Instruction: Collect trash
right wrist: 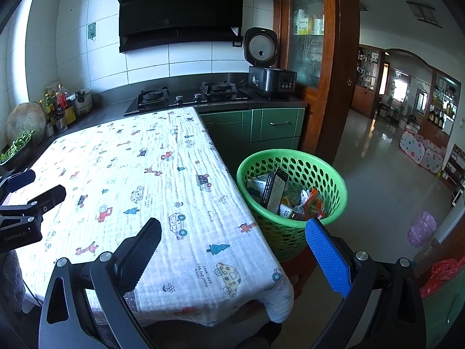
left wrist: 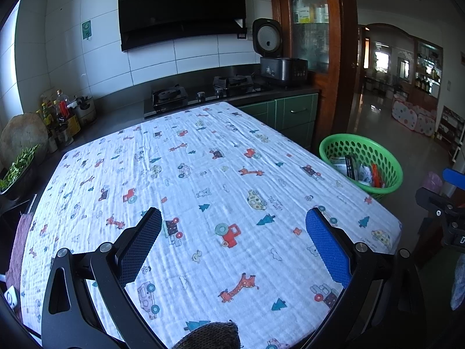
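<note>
A green perforated basket (right wrist: 302, 163) stands on the floor off the table's right side; it also shows in the left wrist view (left wrist: 386, 157). It holds trash: a black box (right wrist: 273, 192), white packets and an orange wrapper (right wrist: 312, 203). My left gripper (left wrist: 234, 218) is open and empty, hovering over the near part of the patterned tablecloth (left wrist: 203, 174). My right gripper (right wrist: 234, 226) is open and empty above the table's right front corner, its blue finger (right wrist: 325, 253) just in front of the basket. No loose trash shows on the cloth.
A gas hob (right wrist: 189, 96) and a rice cooker (right wrist: 270, 78) sit on the counter behind the table. Bottles (left wrist: 58, 113) and a tray of greens (left wrist: 17, 168) stand at the left. A wooden cabinet (right wrist: 314, 43) and doorway lie to the right. Bags (right wrist: 421, 226) lie on the floor.
</note>
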A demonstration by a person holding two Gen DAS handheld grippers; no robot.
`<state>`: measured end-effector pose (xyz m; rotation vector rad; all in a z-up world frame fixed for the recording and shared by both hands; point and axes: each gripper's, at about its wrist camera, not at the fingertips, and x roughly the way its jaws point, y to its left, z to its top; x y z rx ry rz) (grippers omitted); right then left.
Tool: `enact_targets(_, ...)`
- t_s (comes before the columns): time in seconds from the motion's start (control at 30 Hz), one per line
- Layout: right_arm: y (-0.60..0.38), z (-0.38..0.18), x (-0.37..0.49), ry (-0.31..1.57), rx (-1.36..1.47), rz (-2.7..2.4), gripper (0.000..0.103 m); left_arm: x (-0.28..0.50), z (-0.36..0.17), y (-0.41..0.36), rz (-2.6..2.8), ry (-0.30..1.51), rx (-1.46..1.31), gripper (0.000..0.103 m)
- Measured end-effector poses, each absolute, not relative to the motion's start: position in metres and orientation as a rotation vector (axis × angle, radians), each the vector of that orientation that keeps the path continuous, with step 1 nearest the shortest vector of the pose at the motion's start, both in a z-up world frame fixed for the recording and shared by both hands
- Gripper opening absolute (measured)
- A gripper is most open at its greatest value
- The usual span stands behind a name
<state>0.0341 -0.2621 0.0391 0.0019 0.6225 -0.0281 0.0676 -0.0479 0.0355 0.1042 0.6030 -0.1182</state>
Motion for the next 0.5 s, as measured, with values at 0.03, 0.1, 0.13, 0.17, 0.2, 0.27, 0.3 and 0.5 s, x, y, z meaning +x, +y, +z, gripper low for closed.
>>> enact_targets(0.03, -0.2621, 0.039, 0.0342, 0.623, 0.002, -0.028, 0.096, 0.0678, 0.0354, -0.0479, -0.117, 0.603, 0.105, 0.098)
enact_targets(0.1, -0.2619, 0.0391, 0.0341, 0.624, 0.003, -0.028, 0.096, 0.0677, 0.0358, -0.0467, -0.115, 0.604, 0.1, 0.098)
enact_targets(0.13, -0.2618, 0.039, 0.0342, 0.624, 0.002, -0.029, 0.096, 0.0679, 0.0358, -0.0462, -0.114, 0.605, 0.099, 0.098)
enact_targets(0.17, -0.2619, 0.0391, 0.0341, 0.624, 0.002, -0.028, 0.096, 0.068, 0.0357, -0.0461, -0.112, 0.606, 0.099, 0.098)
enact_targets(0.2, -0.2619, 0.0392, 0.0341, 0.623, 0.002, -0.028, 0.096, 0.0683, 0.0354, -0.0459, -0.111, 0.607, 0.098, 0.098)
enact_targets(0.27, -0.2616, 0.0389, 0.0344, 0.625, 0.002, -0.027, 0.096, 0.069, 0.0352, -0.0454, -0.112, 0.609, 0.096, 0.098)
enact_targets(0.3, -0.2616, 0.0388, 0.0343, 0.625, 0.001, -0.027, 0.096, 0.0695, 0.0347, -0.0454, -0.11, 0.609, 0.097, 0.098)
enact_targets(0.5, -0.2604, 0.0367, 0.0352, 0.627, -0.004, -0.017, 0.096, 0.0694, 0.0336, -0.0449, -0.107, 0.611, 0.093, 0.098)
